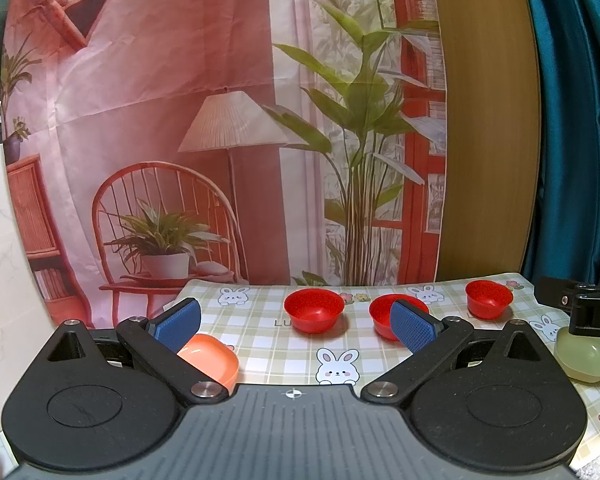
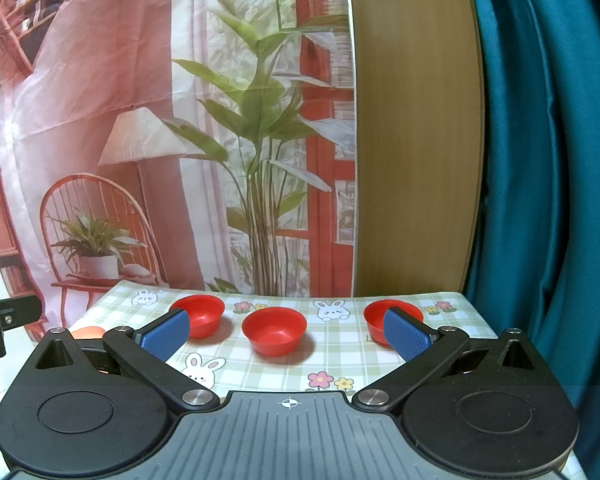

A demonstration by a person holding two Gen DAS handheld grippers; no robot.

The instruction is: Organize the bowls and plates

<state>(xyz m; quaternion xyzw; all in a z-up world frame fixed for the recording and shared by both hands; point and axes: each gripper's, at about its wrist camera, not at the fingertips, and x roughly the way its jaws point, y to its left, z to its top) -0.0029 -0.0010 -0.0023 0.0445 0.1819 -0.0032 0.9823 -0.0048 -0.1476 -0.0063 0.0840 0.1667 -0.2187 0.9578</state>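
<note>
Bowls number three in red, all upright with their mouths up, strung in a loose row across the far half of the table (image 1: 268, 344), which wears a green checked cloth printed with rabbits and flowers. In the left wrist view the left red bowl (image 1: 314, 310) stands clear, the middle red bowl (image 1: 384, 314) is partly covered by a blue pad, and the right red bowl (image 1: 489, 299) sits near the far right corner. Being round, they show no long axis. One orange dish (image 1: 214, 356) lies near the table's left edge, its rounded oblong form running roughly toward the camera, half hidden behind the left finger. One pale green dish (image 1: 582, 356) rests at the right edge, its top hidden by the other tool's black body, so its shape is hard to make out. The left hand-held gripper (image 1: 296, 322) hangs with its jaws spread wide and nothing between them. The right hand-held gripper (image 2: 286, 334) is likewise spread wide and empty; from its camera the same three red bowls show, the middle one framed between the fingers and the outer two each partly behind a blue pad. There the orange dish is only a sliver at the left, and the green dish is out of sight. A printed backdrop (image 2: 140, 120) hangs behind the table.
</note>
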